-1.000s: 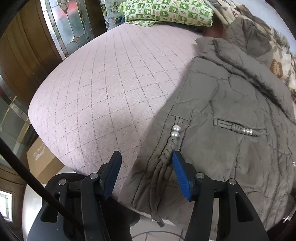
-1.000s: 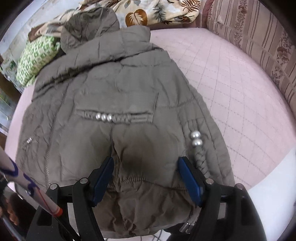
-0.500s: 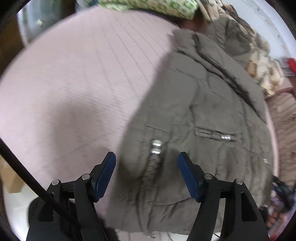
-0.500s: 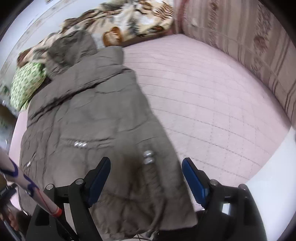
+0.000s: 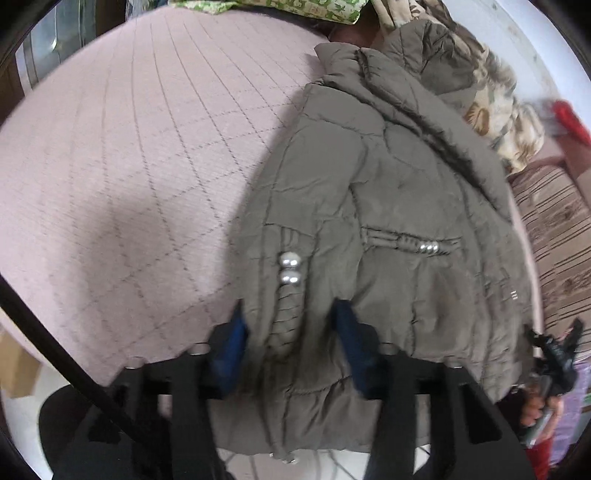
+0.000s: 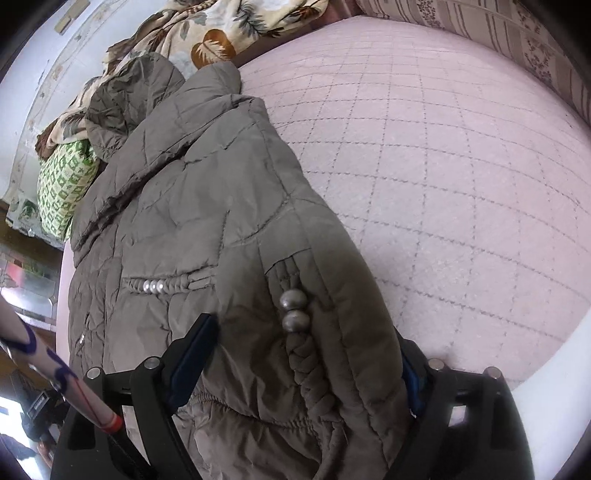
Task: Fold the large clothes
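Note:
An olive-grey padded jacket [image 5: 388, 192] lies on a pink quilted mattress [image 5: 129, 166], hood toward the pillows. It has braided trim with silver beads [image 5: 290, 269] on each folded sleeve. My left gripper [image 5: 291, 343] is open, its blue pads either side of the left sleeve cuff near the hem. In the right wrist view the jacket [image 6: 192, 221] fills the left half. My right gripper [image 6: 303, 369] is open, straddling the right sleeve and its beads [image 6: 293, 310]; the right pad is mostly hidden by fabric.
A green checked pillow [image 6: 62, 184] and a leaf-print blanket [image 6: 221, 33] lie at the head of the bed. A striped cushion [image 5: 554, 236] borders the far side. The mattress edge and floor are just below both grippers.
Both grippers have moved forward and down onto the jacket's lower edge. Each sleeve cuff now sits between the open pads, where before the pads hung short of it.

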Action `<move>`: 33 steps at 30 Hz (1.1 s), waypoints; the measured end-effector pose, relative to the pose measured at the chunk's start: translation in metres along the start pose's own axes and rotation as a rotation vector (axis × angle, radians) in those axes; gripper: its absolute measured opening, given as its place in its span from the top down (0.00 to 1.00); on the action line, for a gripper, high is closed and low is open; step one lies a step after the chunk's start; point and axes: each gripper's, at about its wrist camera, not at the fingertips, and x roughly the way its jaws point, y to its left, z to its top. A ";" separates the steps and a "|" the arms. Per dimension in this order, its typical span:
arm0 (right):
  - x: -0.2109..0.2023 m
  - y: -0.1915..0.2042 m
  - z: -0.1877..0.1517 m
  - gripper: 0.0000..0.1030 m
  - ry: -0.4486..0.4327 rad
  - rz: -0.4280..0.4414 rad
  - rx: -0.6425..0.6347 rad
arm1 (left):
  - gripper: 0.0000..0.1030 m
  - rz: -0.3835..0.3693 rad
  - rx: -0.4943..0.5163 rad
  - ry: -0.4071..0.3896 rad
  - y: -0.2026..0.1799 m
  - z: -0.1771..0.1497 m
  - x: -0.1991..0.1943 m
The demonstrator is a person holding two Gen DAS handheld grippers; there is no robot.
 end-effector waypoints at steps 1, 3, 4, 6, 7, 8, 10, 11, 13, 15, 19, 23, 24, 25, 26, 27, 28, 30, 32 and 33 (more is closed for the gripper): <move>0.000 0.002 -0.001 0.16 0.001 -0.002 -0.011 | 0.67 0.005 0.000 -0.007 0.000 -0.001 -0.003; -0.001 0.005 -0.003 0.24 0.002 -0.003 -0.028 | 0.77 0.014 0.004 -0.018 -0.001 -0.003 -0.008; -0.002 0.008 -0.006 0.35 0.001 -0.007 -0.043 | 0.78 0.022 0.012 -0.027 -0.003 -0.005 -0.012; -0.005 0.011 -0.009 0.53 0.000 -0.014 -0.072 | 0.80 0.046 0.037 -0.038 -0.007 -0.011 -0.017; -0.008 0.013 -0.011 0.64 -0.003 -0.018 -0.087 | 0.80 0.071 0.061 -0.043 -0.011 -0.016 -0.020; -0.011 0.014 -0.013 0.68 -0.004 -0.023 -0.100 | 0.80 0.084 0.075 -0.046 -0.011 -0.019 -0.021; -0.016 0.014 -0.018 0.71 -0.001 -0.034 -0.127 | 0.79 0.113 0.101 -0.052 -0.011 -0.024 -0.025; -0.018 0.015 -0.020 0.71 0.004 -0.045 -0.141 | 0.78 0.119 0.103 -0.055 -0.011 -0.024 -0.028; -0.020 0.015 -0.024 0.70 0.009 -0.070 -0.162 | 0.77 0.122 0.091 -0.064 -0.008 -0.024 -0.038; -0.026 0.017 -0.026 0.62 0.000 -0.100 -0.163 | 0.75 0.094 0.080 -0.088 -0.004 -0.022 -0.053; -0.050 0.027 -0.028 0.59 -0.032 -0.129 -0.169 | 0.60 0.043 0.095 -0.188 -0.010 -0.014 -0.088; -0.081 0.058 -0.025 0.49 -0.095 -0.128 -0.230 | 0.45 -0.046 0.125 -0.246 -0.036 0.011 -0.095; -0.086 0.071 -0.021 0.48 -0.107 -0.123 -0.253 | 0.45 -0.052 0.133 -0.251 -0.045 0.017 -0.090; -0.089 0.081 -0.019 0.47 -0.113 -0.119 -0.271 | 0.45 -0.047 0.145 -0.258 -0.056 0.028 -0.082; -0.091 0.094 -0.015 0.46 -0.119 -0.114 -0.291 | 0.45 -0.039 0.156 -0.266 -0.067 0.036 -0.074; -0.092 0.108 -0.010 0.46 -0.122 -0.101 -0.312 | 0.45 -0.038 0.165 -0.272 -0.075 0.041 -0.068; -0.093 0.124 -0.005 0.46 -0.117 -0.075 -0.336 | 0.44 -0.039 0.176 -0.280 -0.085 0.049 -0.059; -0.094 0.153 0.000 0.45 -0.125 -0.055 -0.374 | 0.44 -0.039 0.202 -0.290 -0.100 0.064 -0.040; -0.096 0.191 0.006 0.42 -0.152 -0.052 -0.437 | 0.44 -0.004 0.220 -0.293 -0.111 0.082 -0.019; -0.095 0.213 0.011 0.39 -0.166 -0.053 -0.476 | 0.44 0.013 0.226 -0.298 -0.115 0.088 -0.012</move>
